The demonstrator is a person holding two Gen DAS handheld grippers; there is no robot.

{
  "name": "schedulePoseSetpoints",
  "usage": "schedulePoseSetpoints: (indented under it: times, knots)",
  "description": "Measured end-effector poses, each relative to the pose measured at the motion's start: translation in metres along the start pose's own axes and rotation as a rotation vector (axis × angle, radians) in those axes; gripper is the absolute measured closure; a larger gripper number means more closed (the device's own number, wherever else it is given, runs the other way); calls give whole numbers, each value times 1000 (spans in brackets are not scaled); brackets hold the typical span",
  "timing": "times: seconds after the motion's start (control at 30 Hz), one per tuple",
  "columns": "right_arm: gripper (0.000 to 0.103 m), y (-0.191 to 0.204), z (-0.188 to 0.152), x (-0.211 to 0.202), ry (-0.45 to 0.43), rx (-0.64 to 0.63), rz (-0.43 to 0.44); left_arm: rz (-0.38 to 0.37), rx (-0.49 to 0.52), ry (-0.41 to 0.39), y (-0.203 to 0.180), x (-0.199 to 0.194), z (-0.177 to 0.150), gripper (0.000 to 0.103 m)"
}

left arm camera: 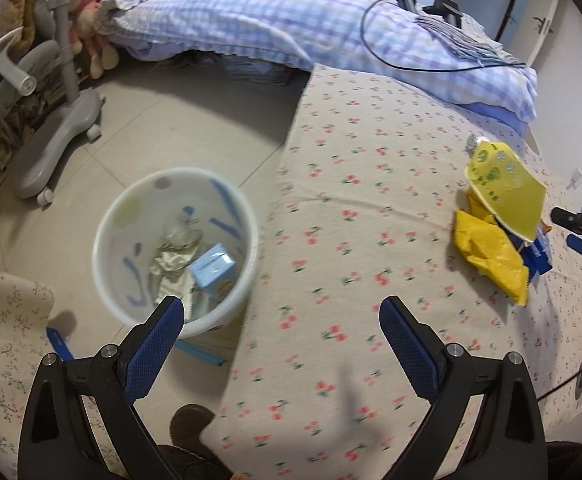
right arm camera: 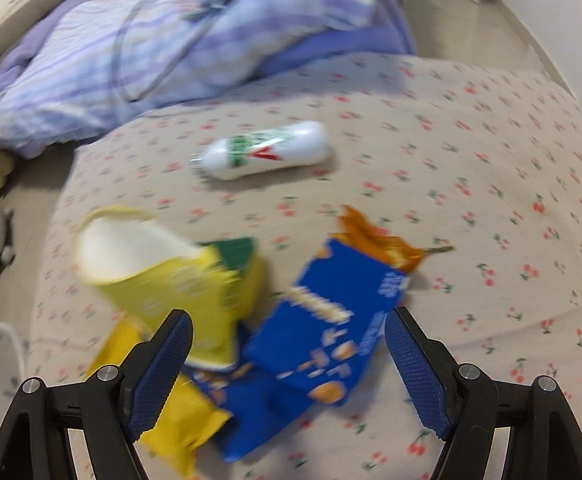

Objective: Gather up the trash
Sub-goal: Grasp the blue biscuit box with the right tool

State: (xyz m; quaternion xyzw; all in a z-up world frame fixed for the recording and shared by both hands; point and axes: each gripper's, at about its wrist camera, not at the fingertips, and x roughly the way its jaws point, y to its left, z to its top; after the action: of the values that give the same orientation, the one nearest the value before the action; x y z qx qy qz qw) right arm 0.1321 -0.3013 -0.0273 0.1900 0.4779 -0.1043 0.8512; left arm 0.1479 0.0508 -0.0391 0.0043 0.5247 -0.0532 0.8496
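A white trash bin [left arm camera: 111, 216] stands on the floor beside the bed and holds a light blue carton [left arm camera: 213, 266] and crumpled wrappers. My left gripper [left arm camera: 283, 320] is open and empty, over the bed edge next to the bin. On the cherry-print bed lie a yellow paper cup [right arm camera: 159, 276], a yellow wrapper [right arm camera: 183, 420], a blue snack bag [right arm camera: 327, 332] and a white bottle [right arm camera: 267, 150]. My right gripper [right arm camera: 289, 340] is open and empty, just above the blue bag and the cup. The cup [left arm camera: 503, 188] and yellow wrapper [left arm camera: 491, 256] also show in the left wrist view.
A crumpled blue checked quilt [left arm camera: 275, 20] with a black cable lies at the far end of the bed. A grey stand on castors [left arm camera: 55, 136] is on the tiled floor at left. Blue scraps [left arm camera: 199, 352] lie on the floor by the bin.
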Motion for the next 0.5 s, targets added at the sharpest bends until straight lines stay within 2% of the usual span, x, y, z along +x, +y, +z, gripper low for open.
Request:
schedulePoseSetpoints:
  times: [0.43, 0.5]
  knots:
    - [21, -22, 7, 55, 97, 139, -37, -20, 37, 29, -45, 18, 18, 4]
    - [26, -22, 4, 57, 106, 133, -43, -25, 42, 37, -52, 22, 20, 4]
